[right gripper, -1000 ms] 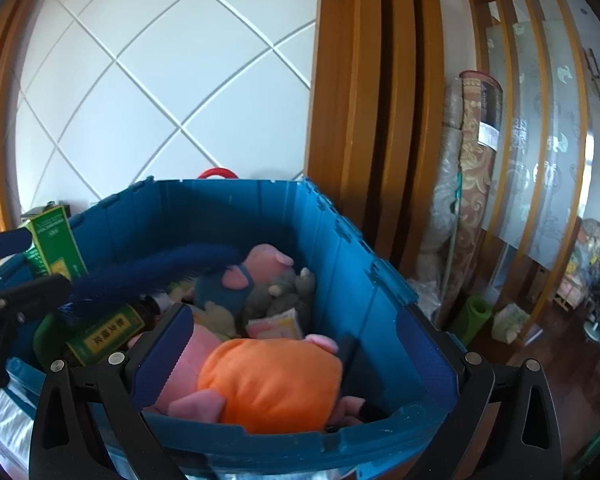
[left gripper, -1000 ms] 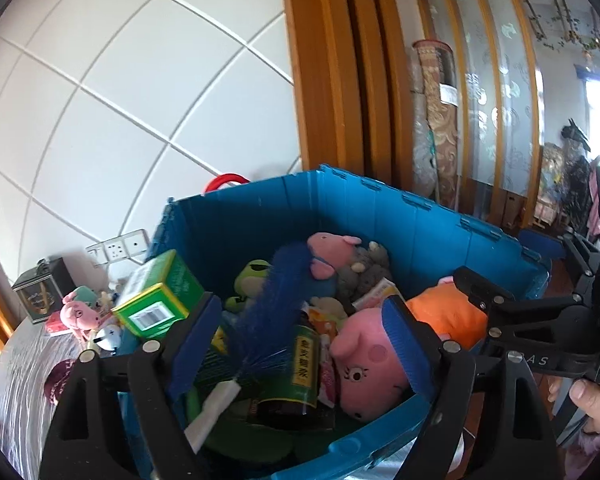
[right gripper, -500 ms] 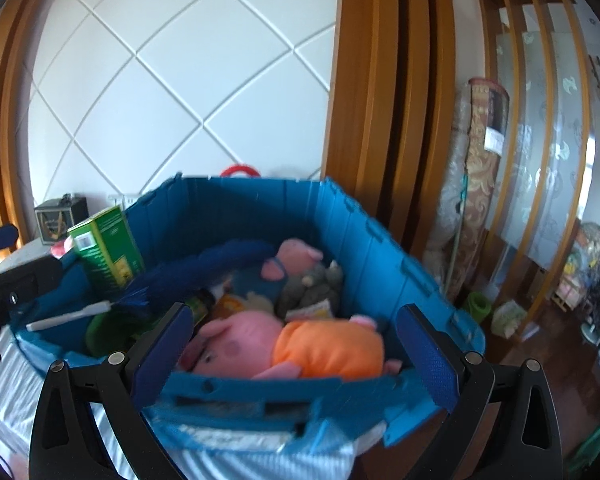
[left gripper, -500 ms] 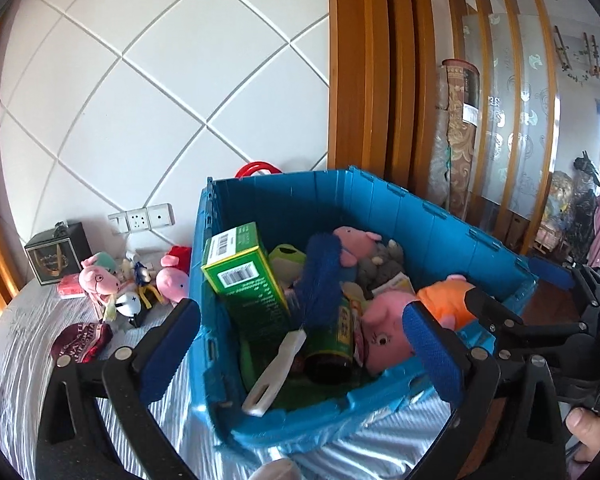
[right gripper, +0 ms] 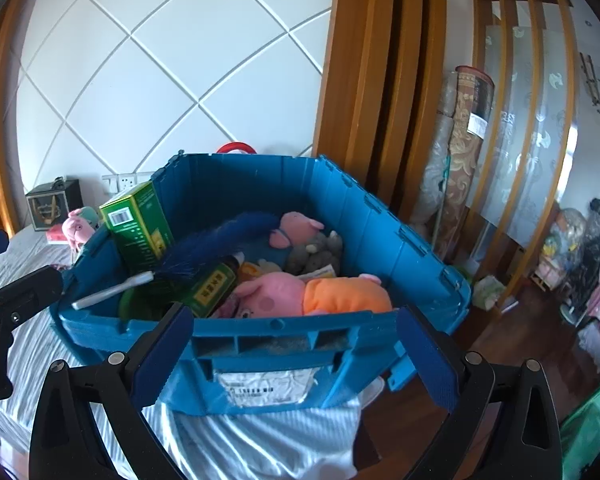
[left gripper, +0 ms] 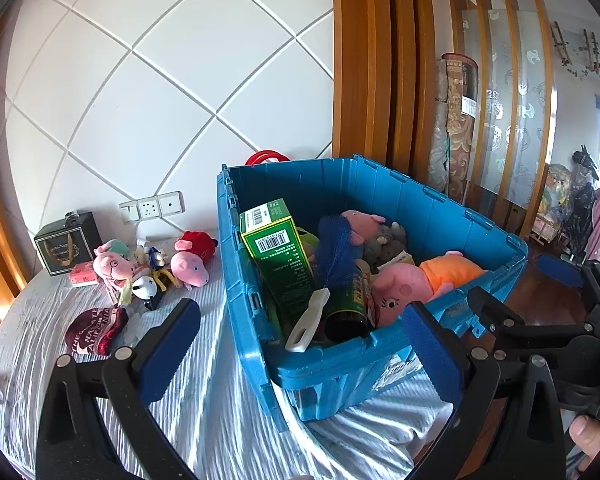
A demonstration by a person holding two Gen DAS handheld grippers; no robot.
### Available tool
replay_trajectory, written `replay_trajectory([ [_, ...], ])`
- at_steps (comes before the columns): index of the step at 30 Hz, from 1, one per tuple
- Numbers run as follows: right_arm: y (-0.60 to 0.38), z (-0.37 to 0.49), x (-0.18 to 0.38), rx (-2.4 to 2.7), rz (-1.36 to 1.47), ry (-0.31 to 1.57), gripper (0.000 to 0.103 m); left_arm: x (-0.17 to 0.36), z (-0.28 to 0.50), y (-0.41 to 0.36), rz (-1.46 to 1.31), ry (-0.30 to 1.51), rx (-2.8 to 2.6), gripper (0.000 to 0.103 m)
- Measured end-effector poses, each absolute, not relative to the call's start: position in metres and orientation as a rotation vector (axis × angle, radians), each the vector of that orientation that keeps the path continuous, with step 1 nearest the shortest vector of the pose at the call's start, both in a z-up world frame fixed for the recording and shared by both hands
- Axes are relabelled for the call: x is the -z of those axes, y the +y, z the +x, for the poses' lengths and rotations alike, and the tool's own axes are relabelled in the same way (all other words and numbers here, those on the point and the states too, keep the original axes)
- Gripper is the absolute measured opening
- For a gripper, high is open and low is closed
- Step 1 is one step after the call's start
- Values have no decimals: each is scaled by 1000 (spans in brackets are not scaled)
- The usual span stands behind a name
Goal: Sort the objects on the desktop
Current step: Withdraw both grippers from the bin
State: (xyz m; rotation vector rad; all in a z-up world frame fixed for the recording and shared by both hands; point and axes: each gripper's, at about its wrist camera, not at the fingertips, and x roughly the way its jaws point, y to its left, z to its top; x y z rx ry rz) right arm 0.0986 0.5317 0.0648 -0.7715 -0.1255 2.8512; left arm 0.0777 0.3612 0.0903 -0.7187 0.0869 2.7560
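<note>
While both tools gape, blue bin [left gripper: 440, 204] overhangs table edge [right gripper: 260, 440].

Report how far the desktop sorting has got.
Done: the blue bin already holds a green box, a blue duster and pig plushes. In hand: nothing; the left gripper and right gripper are open. Left: small plush toys and a dark red pouch on the table.

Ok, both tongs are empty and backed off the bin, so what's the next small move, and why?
Probably swing the left tongs leftward toward the maroon cap, the nearest loose item. Both tongs are open and hold nothing, the blue bin already holds the green box, brush and plush pigs, while the cap and small toys remain on the striped cloth on that side.
</note>
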Motion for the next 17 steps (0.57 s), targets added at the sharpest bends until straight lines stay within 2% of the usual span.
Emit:
replay_trajectory([
  [17, 531, 114, -69, -2830, -744, -131, 103, -93, 90, 363, -684, 98, -2737, 103],
])
